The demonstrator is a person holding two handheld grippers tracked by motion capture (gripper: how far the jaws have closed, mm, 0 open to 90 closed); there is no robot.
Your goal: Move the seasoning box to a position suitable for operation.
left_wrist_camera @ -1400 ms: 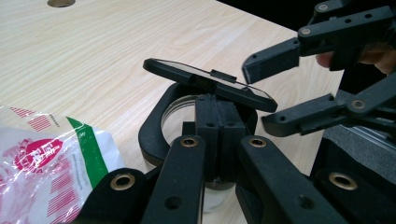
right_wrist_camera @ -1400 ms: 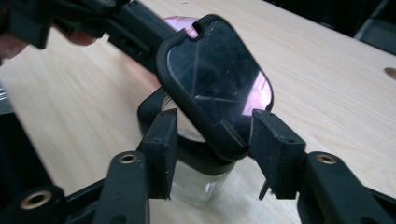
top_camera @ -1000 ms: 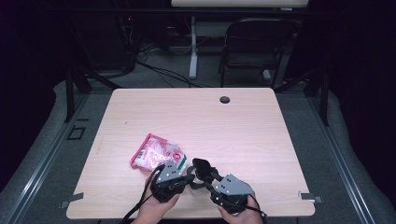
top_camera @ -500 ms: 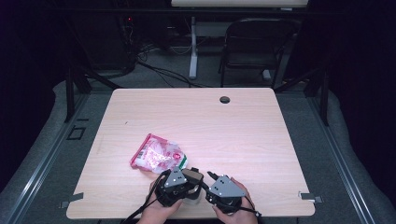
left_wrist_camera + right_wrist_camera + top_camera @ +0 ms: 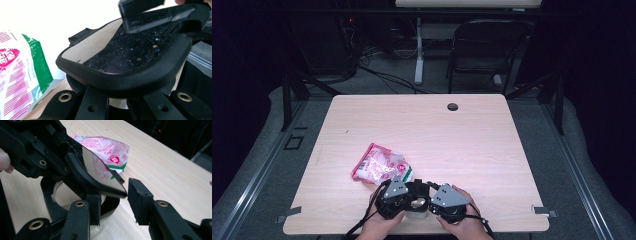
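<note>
My left gripper is shut on a flat black lid with a raised rim and a glossy face, near the table's front edge. The lid sticks out toward my right gripper, which is open. Its jaws have just been closing, with the lid's corner between them. One of its pads stands a little off that corner. In the high view the right gripper faces the left one. Something clear and round sits under the lid. A pink, white and green bag lies just behind the grippers.
The wooden table has a round cable hole near its far edge. A black chair and cables are on the floor beyond it. The person's hands come in over the front edge.
The right gripper has edged left toward the left gripper, so the gap between them has narrowed. The bag has not moved.
</note>
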